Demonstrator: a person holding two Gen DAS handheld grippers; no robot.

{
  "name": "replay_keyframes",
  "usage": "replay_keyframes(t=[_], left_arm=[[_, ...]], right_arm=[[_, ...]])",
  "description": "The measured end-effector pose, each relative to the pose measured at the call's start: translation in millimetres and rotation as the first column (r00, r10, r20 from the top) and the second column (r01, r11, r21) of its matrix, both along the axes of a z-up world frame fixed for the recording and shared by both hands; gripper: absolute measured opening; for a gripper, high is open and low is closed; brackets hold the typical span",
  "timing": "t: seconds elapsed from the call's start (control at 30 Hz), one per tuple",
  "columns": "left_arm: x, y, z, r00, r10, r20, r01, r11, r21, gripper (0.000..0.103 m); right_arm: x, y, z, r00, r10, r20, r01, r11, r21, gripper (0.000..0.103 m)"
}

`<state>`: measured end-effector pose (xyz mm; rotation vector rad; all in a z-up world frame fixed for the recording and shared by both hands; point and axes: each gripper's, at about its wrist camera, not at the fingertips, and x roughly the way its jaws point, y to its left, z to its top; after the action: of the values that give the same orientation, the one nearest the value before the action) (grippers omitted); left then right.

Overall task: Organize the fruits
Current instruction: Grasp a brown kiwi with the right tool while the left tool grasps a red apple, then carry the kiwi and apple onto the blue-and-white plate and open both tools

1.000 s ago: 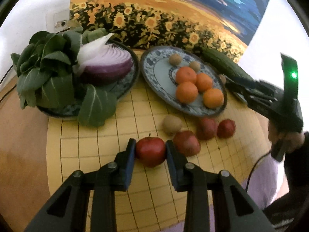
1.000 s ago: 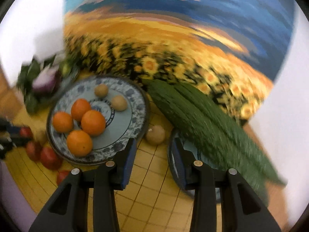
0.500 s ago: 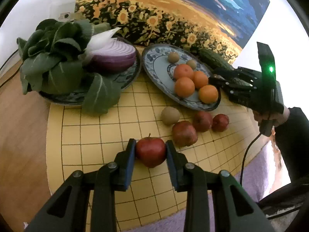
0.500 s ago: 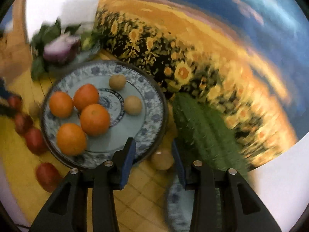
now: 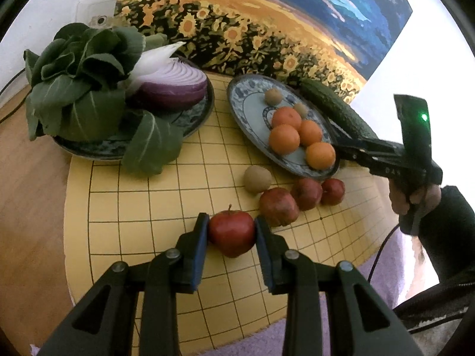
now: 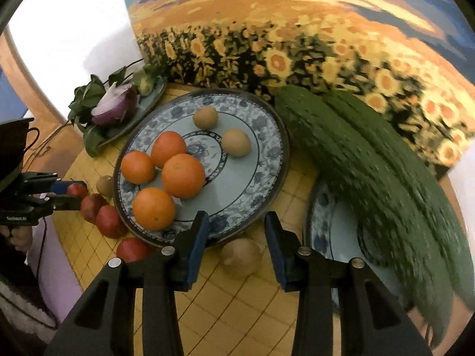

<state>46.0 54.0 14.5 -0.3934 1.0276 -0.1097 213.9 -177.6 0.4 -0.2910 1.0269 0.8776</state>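
1. At the far left a dark plate (image 5: pixel 190 124) carries leafy greens (image 5: pixel 80 89) and a halved red onion (image 5: pixel 172 86); it sits partly on the yellow grid mat (image 5: pixel 166 195).
2. Near the bottom centre of the left wrist view, the left gripper (image 5: pixel 231 231) has its fingers pressed against both sides of a red apple (image 5: pixel 232 233) with a stem, low over the mat.
3. Just right of it, three more red apples (image 5: pixel 301 197) lie in a row on the mat, with a brown kiwi (image 5: pixel 257 179) beside them.
4. Behind these, the blue-patterned fruit plate (image 6: pixel 255 160) holds four oranges (image 6: pixel 166 175) bunched together and two kiwis (image 6: pixel 221 130) apart from them.
5. The right gripper (image 6: pixel 237 241) hovers at the plate's near rim with its fingers set wide and nothing between them; a loose kiwi (image 6: pixel 242 256) lies on the mat beneath the gap, just beside the plate.
6. Furthest right, two long bumpy green gourds (image 6: pixel 371 178) lie across a second patterned plate (image 6: pixel 335 237), in front of a sunflower painting (image 6: pixel 297 29).
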Motion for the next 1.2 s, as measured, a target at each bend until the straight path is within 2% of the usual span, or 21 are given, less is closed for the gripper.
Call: replay_keyframes(t=[0.13,0.3,0.33,0.4,0.6,0.7,0.77,0.8,1.0,1.1,1.2], left_arm=[[0,1,0,1.000,-0.003,0.002,0.003,1.000,-0.002,0.032],[0,-1,-1,1.000,-0.013,0.002,0.013,1.000,-0.005,0.032],[1,-2,-1,1.000,-0.017,0.001,0.017,1.000,-0.002,0.032],[0,-4,-1,1.000,-0.019,-0.003,0.019,1.000,0.003,0.032],[-4,-7,2,1.000,-0.026,0.008,0.026,1.000,0.006,0.032],[-4,-9,4,0.999,-0.039,0.017,0.038,0.999,0.006,0.032],[-2,-11,5,0.999,-0.051,0.018,0.051,0.999,0.013,0.032],[-1,-12,6,0.998,-0.056,0.021,0.055,0.998,0.018,0.032],[23,-17,28,0.995,-0.056,0.087,0.054,0.998,0.025,0.032],[45,-22,40,0.990,-0.052,0.134,0.049,0.998,0.030,0.032],[75,-24,45,0.989,-0.039,0.141,0.037,0.999,0.013,0.032]], right_arm=[[-10,-10,5,0.999,-0.043,0.001,0.043,0.999,0.031,0.043],[-18,-15,-7,0.999,-0.034,-0.008,0.034,0.999,-0.017,0.044],[-21,-16,-6,0.999,-0.033,0.023,0.033,0.999,0.000,0.044],[-24,-17,-8,0.999,-0.039,0.020,0.039,0.999,-0.013,0.044],[-47,-30,-6,0.991,-0.107,0.081,0.111,0.993,-0.046,0.044],[-62,-50,-6,0.980,-0.179,0.086,0.178,0.984,0.018,0.043],[-68,-54,-8,0.968,-0.223,0.116,0.220,0.975,0.034,0.029],[-69,-55,-8,0.964,-0.238,0.119,0.235,0.971,0.039,0.027],[-67,-46,-5,0.964,-0.253,0.085,0.247,0.966,0.079,0.026],[-63,-38,16,0.959,-0.269,0.092,0.253,0.955,0.155,0.026],[-51,-22,42,0.955,-0.277,0.102,0.248,0.941,0.230,0.026]])
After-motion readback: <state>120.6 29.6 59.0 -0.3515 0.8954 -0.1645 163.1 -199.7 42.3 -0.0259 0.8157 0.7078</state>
